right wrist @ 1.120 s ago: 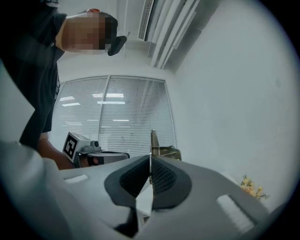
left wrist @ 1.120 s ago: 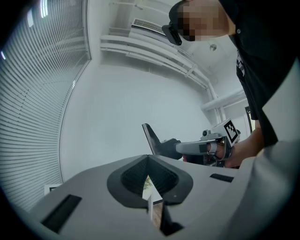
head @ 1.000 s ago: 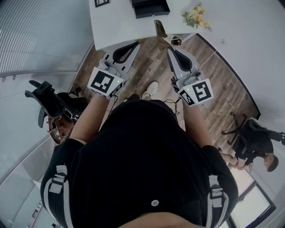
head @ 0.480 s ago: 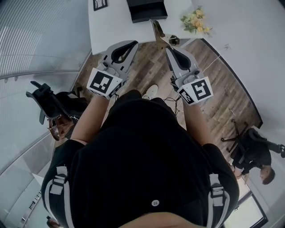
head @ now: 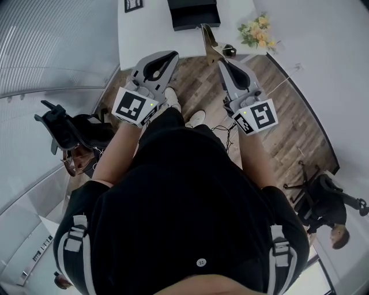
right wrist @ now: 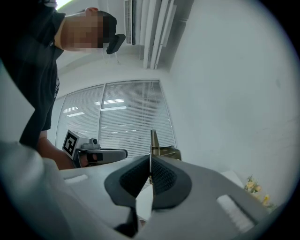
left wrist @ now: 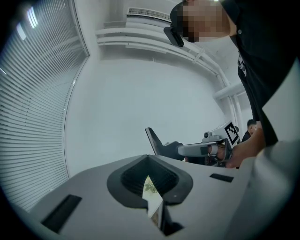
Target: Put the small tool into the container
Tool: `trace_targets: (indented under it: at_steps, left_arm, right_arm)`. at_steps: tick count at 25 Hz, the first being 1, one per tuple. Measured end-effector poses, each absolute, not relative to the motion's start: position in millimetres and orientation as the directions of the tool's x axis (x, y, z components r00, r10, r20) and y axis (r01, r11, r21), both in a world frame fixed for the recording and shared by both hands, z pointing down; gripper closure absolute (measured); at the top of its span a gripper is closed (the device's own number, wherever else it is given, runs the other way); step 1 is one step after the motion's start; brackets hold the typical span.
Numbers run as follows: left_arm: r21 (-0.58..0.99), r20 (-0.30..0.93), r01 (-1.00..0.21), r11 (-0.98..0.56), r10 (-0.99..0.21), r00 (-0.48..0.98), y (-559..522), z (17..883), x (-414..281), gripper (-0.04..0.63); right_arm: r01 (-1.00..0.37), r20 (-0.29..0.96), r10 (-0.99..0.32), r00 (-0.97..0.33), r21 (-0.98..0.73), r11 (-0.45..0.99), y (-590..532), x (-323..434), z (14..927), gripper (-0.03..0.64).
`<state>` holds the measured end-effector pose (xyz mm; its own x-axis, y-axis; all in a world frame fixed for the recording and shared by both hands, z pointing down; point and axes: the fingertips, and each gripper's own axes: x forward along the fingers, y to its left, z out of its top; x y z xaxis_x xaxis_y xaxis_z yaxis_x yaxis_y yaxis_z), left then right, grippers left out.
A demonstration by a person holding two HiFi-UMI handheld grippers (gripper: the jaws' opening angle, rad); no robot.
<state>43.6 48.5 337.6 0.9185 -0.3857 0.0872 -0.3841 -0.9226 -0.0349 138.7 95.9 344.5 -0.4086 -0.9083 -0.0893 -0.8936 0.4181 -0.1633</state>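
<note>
A thin brass-coloured small tool (head: pixel 209 41) sticks out from my right gripper (head: pixel 223 61), which is shut on it and held just short of the white table (head: pixel 150 29). In the right gripper view the tool (right wrist: pixel 161 151) stands upright above the pinched jaws of the right gripper (right wrist: pixel 150 171). A black open container (head: pixel 193 12) sits on the table's far part, beyond the tool. My left gripper (head: pixel 164 56) hovers at the table's near edge, shut and holding nothing. From the left gripper (left wrist: pixel 152 187) I see the tool (left wrist: pixel 152 139) off to the right.
A bunch of yellow flowers (head: pixel 256 30) lies on the table's right corner, and a small black item (head: pixel 132 4) at its far left. A black office chair (head: pixel 63 129) stands on the wooden floor at left. Another person (head: pixel 331 233) and chair (head: pixel 323 196) are at the lower right.
Both grippers have edged forward toward the table, the right one still carrying the tool. A white shoe has stepped forward under the left gripper. The other person has drifted lower in the head view.
</note>
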Motion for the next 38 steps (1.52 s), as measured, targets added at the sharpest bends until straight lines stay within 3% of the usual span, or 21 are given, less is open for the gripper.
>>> trace_targets:
  at_steps: [26,38]
  left_arm:
    - [0.024,0.056,-0.312,-0.95,-0.31,0.949,-131,354,78,0.588]
    - [0.078,0.067,-0.268,-0.96,-0.263,0.962,-219,379,72,0.588]
  right_arm:
    - [-0.924,-0.012,-0.933,-0.361,-0.133,0.359,-82,160,353,0.603]
    - [-0.947,0.078,-0.948,-0.309,-0.112,0.299,-162,152,379,0.603]
